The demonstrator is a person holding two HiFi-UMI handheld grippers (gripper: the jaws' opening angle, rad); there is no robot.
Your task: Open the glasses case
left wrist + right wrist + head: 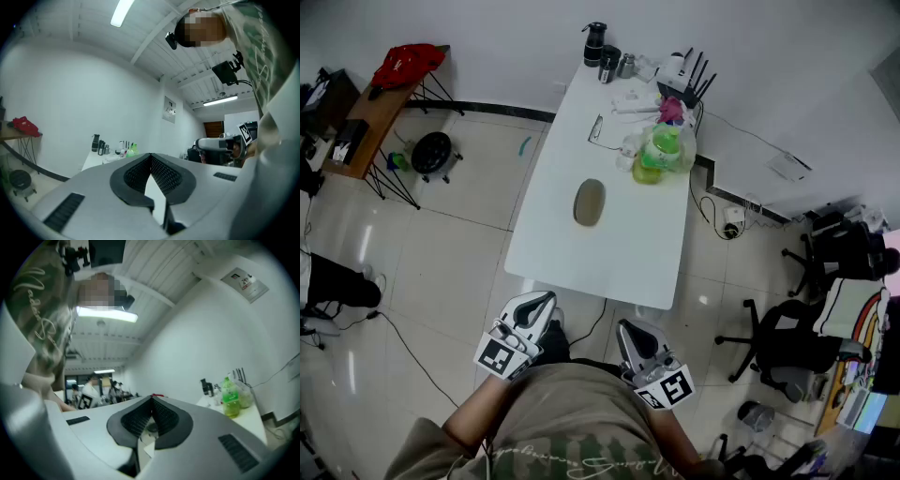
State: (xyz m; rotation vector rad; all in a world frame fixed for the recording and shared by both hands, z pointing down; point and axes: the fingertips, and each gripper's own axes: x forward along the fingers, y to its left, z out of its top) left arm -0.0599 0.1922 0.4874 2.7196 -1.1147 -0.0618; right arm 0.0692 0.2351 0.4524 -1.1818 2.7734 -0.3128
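An oval grey-olive glasses case (589,202) lies closed on the middle of a long white table (581,262). My left gripper (536,302) and right gripper (630,330) are held close to the person's body, short of the table's near edge and well away from the case. Both are shut with nothing between the jaws. In the left gripper view the left gripper (151,154) has its tips touching, with the table's far end small behind it. The right gripper (151,399) also shows its tips meeting.
The table's far end holds a green bottle (657,150), a black flask (594,43), cups, a router (684,73) and a pair of glasses (596,131). A wooden side table with a red bag (405,64) stands left. Office chairs (787,347) stand right.
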